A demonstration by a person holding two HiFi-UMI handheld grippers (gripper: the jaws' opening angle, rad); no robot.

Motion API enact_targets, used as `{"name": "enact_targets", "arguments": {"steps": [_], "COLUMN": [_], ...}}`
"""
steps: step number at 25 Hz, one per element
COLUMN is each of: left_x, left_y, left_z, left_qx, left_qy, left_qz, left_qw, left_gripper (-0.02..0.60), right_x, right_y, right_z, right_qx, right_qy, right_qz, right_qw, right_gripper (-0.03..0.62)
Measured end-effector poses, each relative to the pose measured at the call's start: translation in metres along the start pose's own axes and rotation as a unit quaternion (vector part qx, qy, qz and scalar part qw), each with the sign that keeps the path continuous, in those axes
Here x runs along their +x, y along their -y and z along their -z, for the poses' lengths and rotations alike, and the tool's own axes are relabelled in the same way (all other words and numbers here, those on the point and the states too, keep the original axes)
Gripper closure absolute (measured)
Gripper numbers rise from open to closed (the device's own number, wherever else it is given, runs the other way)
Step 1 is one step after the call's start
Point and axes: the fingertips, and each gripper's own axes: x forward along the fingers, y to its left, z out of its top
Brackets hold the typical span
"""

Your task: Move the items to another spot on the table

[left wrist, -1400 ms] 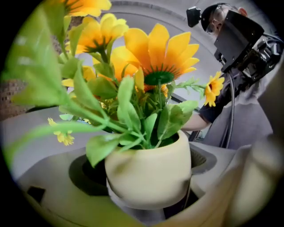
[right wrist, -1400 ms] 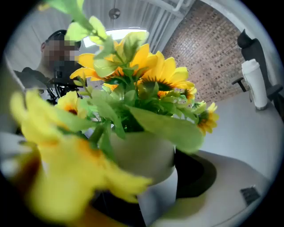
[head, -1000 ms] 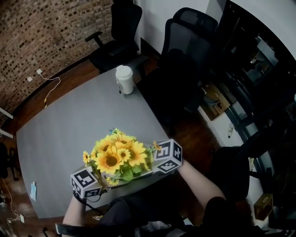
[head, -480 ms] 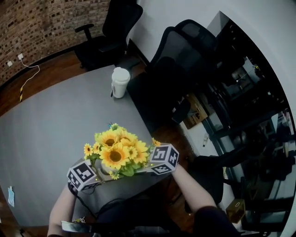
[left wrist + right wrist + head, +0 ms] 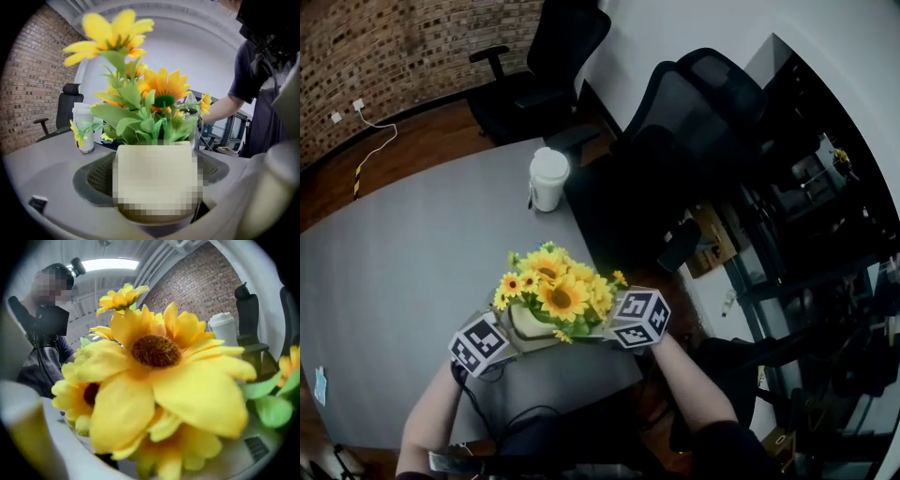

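Observation:
A cream pot (image 5: 528,323) of yellow sunflowers (image 5: 561,292) is near the front right edge of the grey table (image 5: 403,262), between my two grippers. My left gripper (image 5: 508,333) is shut on the pot (image 5: 157,183), which sits deep between the dark pads (image 5: 93,180). My right gripper (image 5: 605,326) comes in from the other side. Its jaws have just been closing. Sunflower blooms (image 5: 159,380) fill the space between them and hide the pads. Whether the pot rests on the table is unclear.
A white lidded cup (image 5: 548,180) stands near the table's far edge, behind the flowers. Black office chairs (image 5: 698,103) stand beyond the table's right edge, and another chair (image 5: 548,52) at the far end. A small blue item (image 5: 321,384) lies at the left.
The pot and both grippers have moved together farther onto the table, closer to the white cup. The head view has swung as well.

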Motion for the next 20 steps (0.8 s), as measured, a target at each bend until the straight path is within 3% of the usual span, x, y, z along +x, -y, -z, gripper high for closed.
{"name": "enact_targets", "arguments": {"steps": [4, 10, 16, 18, 20], "left_x": [0.031, 0.056, 0.065, 0.067, 0.07], "left_y": [-0.007, -0.026, -0.042, -0.048, -0.059], "left_z": [0.007, 0.007, 0.027, 0.037, 0.05], "left_qx": [-0.012, -0.018, 0.017, 0.032, 0.059], "left_qy": [-0.02, -0.026, -0.047, -0.06, -0.084], "left_qz": [-0.017, -0.031, -0.023, -0.03, -0.055], "left_qw": [0.9996, 0.999, 0.9985, 0.9972, 0.9933], "left_gripper": [0.058, 0.058, 0.057, 0.057, 0.058], "right_x": [-0.01, -0.02, -0.004, -0.001, -0.003], "right_y": [0.026, 0.057, 0.077, 0.08, 0.081], "right_z": [0.015, 0.017, 0.027, 0.023, 0.004], "right_qx": [-0.016, -0.012, -0.032, -0.019, 0.023], "right_qy": [-0.031, -0.034, -0.057, -0.04, 0.009], "right_qz": [-0.008, -0.004, 0.032, 0.035, 0.029], "right_qw": [0.999, 0.999, 0.997, 0.998, 0.999], "right_gripper": [0.235, 0.241, 0.246, 0.246, 0.243]}}
